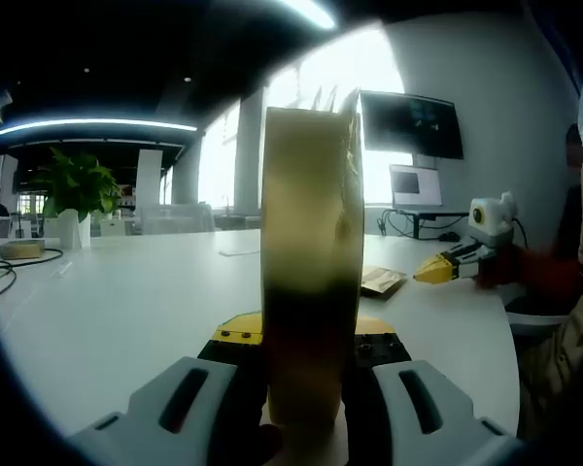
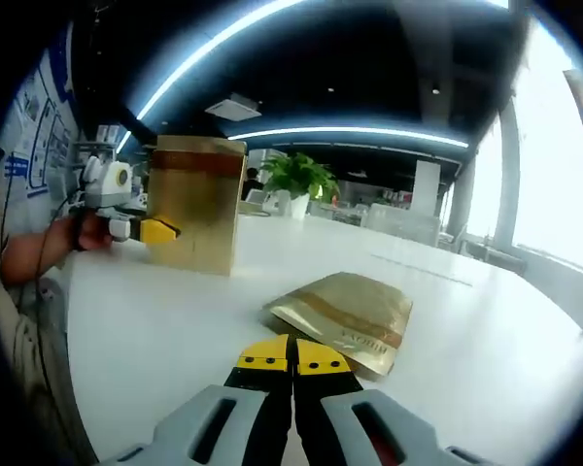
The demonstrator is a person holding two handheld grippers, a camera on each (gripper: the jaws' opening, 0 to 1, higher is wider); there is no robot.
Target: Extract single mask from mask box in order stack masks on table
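Note:
A tall gold mask box (image 1: 311, 272) stands upright on the white table (image 1: 126, 311), seen edge-on, and my left gripper (image 1: 309, 349) is shut on its sides. From the right gripper view the same box (image 2: 194, 204) shows its broad face, with the left gripper (image 2: 160, 231) clamped on its left edge and a hand behind it. A flat gold mask packet (image 2: 345, 313) lies on the table just ahead of my right gripper (image 2: 293, 357), whose yellow-tipped jaws are shut with nothing between them. In the left gripper view the packet (image 1: 381, 281) lies beside the right gripper (image 1: 437, 269).
A potted plant (image 1: 73, 184) and a coiled cable (image 1: 10, 262) sit at the table's far left. A wall monitor (image 1: 411, 124) and a laptop (image 1: 415, 184) stand beyond the far edge. A person's sleeve (image 1: 534, 277) reaches in from the right.

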